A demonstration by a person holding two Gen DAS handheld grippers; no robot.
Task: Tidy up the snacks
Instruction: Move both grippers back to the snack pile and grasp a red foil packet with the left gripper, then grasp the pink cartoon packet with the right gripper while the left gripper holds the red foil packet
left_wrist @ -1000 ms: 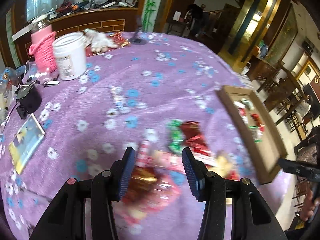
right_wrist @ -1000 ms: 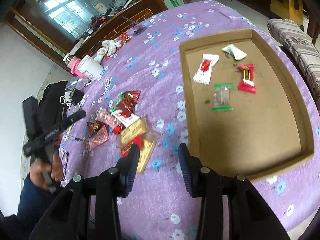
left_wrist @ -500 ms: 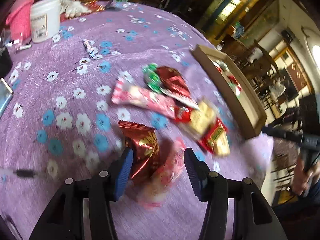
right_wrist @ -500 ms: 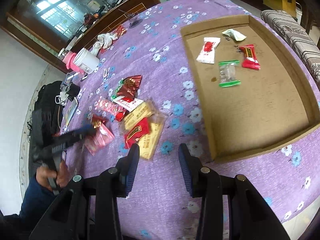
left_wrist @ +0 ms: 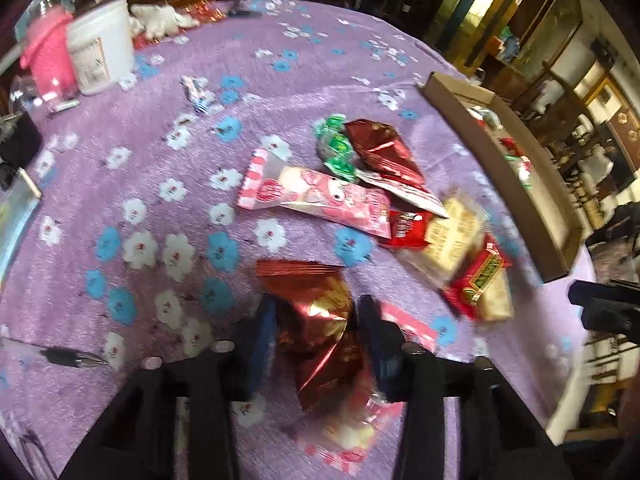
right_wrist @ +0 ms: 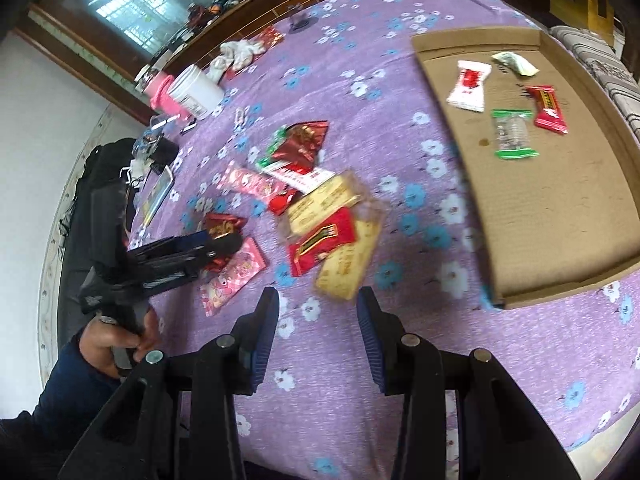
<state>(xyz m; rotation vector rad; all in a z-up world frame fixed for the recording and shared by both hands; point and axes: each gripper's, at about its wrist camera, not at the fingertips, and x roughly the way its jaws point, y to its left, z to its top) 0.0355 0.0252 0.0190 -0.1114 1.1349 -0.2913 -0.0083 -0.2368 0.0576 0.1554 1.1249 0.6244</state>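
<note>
A crumpled red-gold foil packet [left_wrist: 316,312] lies on the purple flowered tablecloth. My left gripper [left_wrist: 318,328] is down around it, jaws closing, and the pads touch its sides. A pink packet [left_wrist: 352,432] lies partly under it. Further on is a pile: a long pink packet [left_wrist: 316,196], a dark red foil packet [left_wrist: 380,148], a green candy [left_wrist: 338,148], a yellow biscuit pack [right_wrist: 344,264] and a red pack [right_wrist: 324,240]. My right gripper [right_wrist: 318,312] hovers open just short of the yellow pack, holding nothing. The cardboard tray [right_wrist: 560,208] holds several snacks.
A white jar [left_wrist: 102,56] and a pink bottle [left_wrist: 50,60] stand at the far left. A pen [left_wrist: 76,358] lies left of my left gripper. A black bag [right_wrist: 100,168] sits at the table's left edge. The person's hand [right_wrist: 116,344] grips the left tool.
My left gripper has come down onto the red-gold foil packet and its jaws have narrowed around it. The right gripper has drifted from the tray's edge toward the snack pile.
</note>
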